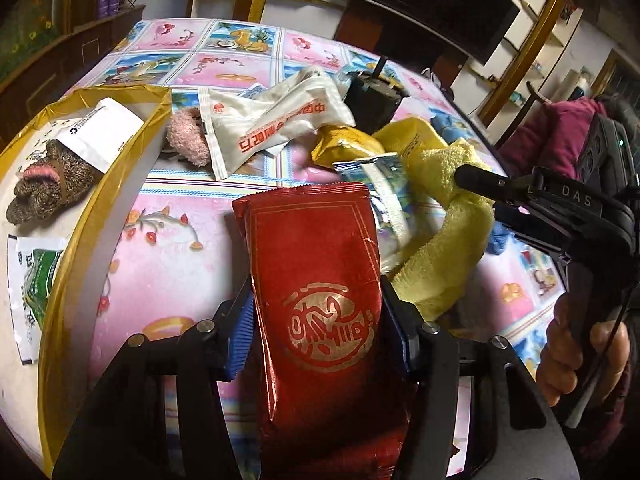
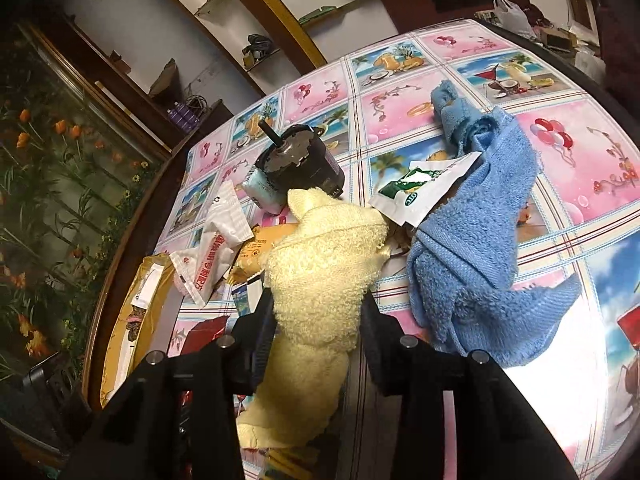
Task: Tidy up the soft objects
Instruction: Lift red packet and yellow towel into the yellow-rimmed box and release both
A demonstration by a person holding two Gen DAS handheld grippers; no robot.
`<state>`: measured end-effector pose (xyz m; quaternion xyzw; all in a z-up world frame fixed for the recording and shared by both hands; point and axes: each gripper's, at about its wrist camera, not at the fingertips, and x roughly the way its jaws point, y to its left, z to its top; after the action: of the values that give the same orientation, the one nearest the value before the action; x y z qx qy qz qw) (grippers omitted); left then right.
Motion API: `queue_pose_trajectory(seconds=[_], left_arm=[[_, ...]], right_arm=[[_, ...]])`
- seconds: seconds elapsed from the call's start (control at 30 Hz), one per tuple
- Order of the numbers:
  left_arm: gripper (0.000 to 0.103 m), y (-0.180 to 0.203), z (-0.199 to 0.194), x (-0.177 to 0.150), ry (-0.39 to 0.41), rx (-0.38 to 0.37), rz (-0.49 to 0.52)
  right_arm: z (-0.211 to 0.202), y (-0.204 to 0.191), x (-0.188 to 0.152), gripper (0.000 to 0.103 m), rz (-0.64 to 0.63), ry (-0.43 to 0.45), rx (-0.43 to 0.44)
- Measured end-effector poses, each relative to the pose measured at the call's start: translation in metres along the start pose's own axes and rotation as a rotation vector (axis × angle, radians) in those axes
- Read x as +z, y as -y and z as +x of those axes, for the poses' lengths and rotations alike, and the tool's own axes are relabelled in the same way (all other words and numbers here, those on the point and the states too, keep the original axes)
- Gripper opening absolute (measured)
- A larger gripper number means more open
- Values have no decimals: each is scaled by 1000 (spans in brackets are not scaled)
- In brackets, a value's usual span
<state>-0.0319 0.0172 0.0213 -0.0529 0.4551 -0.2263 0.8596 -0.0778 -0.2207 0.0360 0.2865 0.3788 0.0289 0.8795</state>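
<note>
My left gripper (image 1: 320, 320) has its fingers pinching the red foil packet (image 1: 320, 280) at mid-length, low at six o'clock. It looks light, slick and crinkly, so I'd keep the hold on the flat faces. My right gripper (image 2: 316, 320) pinches the yellow towel (image 2: 320, 264), which is soft, limp and likely to drape and drag. The yellow-rimmed box (image 1: 120, 152) sits at nine o'clock with bare desk (image 1: 172, 248) between. The motor (image 2: 300, 160) and blue towel (image 2: 472, 240) crowd twelve to three.
</note>
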Motion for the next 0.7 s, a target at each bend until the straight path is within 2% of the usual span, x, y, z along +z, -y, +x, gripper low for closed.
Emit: queue_pose_trajectory(seconds=[0.27, 0.4, 0.53, 0.7], left_arm=[[55, -1, -53, 7, 66, -104, -52], [55, -17, -93, 15, 108, -107, -66], [55, -48, -132, 26, 167, -14, -70], [55, -103, -148, 46, 165, 107, -126]], right_arm=[[-34, -18, 1, 39, -37, 50, 64], [-54, -45, 6, 39, -93, 82, 120], [-73, -83, 14, 39, -145, 101, 210], [-73, -143, 21, 39, -203, 61, 346]])
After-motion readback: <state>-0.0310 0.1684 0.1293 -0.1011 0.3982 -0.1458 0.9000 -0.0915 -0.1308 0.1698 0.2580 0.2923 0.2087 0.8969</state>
